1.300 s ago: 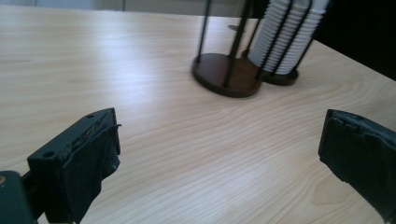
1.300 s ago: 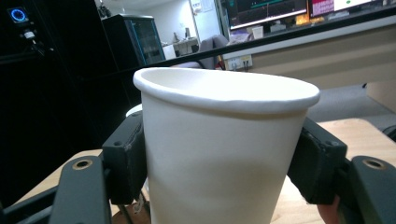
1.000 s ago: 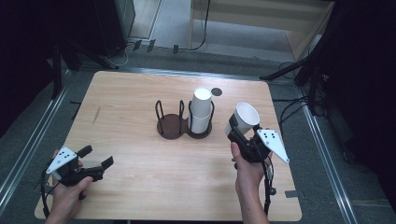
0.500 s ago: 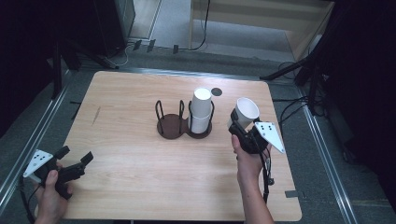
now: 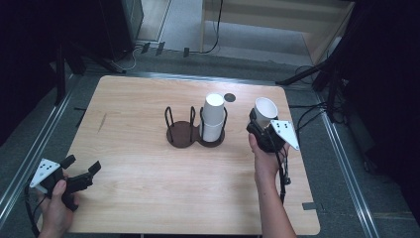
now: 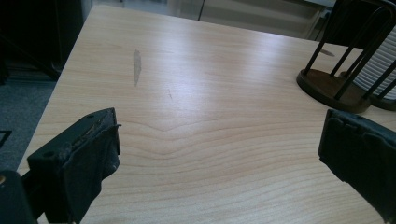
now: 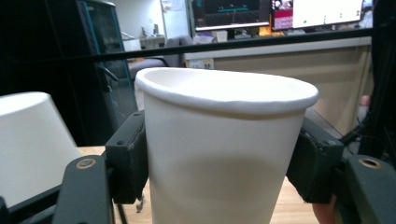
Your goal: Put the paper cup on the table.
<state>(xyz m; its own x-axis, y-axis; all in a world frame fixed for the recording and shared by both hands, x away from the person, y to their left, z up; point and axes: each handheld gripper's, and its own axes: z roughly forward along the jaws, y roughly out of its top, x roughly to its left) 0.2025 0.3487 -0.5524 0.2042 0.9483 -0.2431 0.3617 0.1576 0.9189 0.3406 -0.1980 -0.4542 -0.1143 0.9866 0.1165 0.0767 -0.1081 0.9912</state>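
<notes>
White paper cup (image 7: 219,149) sits mouth-up between the right gripper's (image 5: 258,128) jaws, which press against its two sides; in the right gripper view its lower part runs off the bottom edge, so its base cannot be seen. From the high view the cup (image 5: 265,112) is held above the right side of the wooden table (image 5: 148,168), just right of the dark wire cup holder (image 5: 194,130). That holder has two round bays: the left one stands bare, and the right one carries a stack of white cups (image 5: 213,117) turned mouth-down. In the right gripper view the stack (image 7: 32,144) shows as a pale shape at the left, cropped by the frame edge and partly behind the jaw. The person's right hand (image 5: 265,161) wraps the gripper's body, and the grey three-cornered plate (image 5: 285,133) covers part of it from above.

A small dark round spot (image 5: 229,97) lies on the table behind the stack; what it is cannot be made out.

Near the table's front left corner the left hand (image 5: 57,206) holds the left gripper (image 5: 80,167), jaws spread wide with nothing between them. In the left gripper view both jaws are cut by the frame, bare tabletop with a faint grey smear (image 6: 137,65) lies between them, and the holder's base (image 6: 334,88) shows at the upper right.
</notes>
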